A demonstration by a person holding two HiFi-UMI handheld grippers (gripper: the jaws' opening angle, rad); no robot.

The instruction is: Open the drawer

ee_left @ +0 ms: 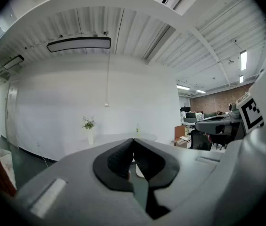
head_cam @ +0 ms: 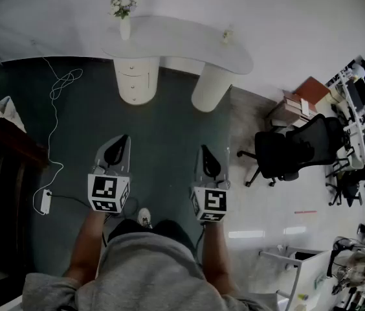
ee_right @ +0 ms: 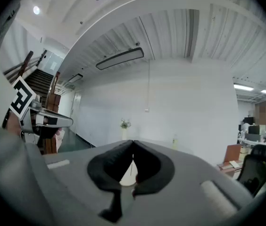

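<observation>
Drawer [head_cam: 133, 76] shut in white desk [head_cam: 189, 44], left gripper [head_cam: 123, 139] pressed together empty, right gripper [head_cam: 204, 150] likewise, both well away

Head view looks steeply down — gripper views nearly level; all share the far desk [head_cam: 176, 41].

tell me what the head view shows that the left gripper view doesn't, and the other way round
Only the head view: the drawer fronts in the desk's left pedestal, the white cable on the dark floor, and the person's forearms.
Only the left gripper view: the long ceiling lamp, the brick wall far off, and the left gripper head-on, jaws together and empty.
Both: the white desk, the vase of flowers and the black office chair.
</observation>
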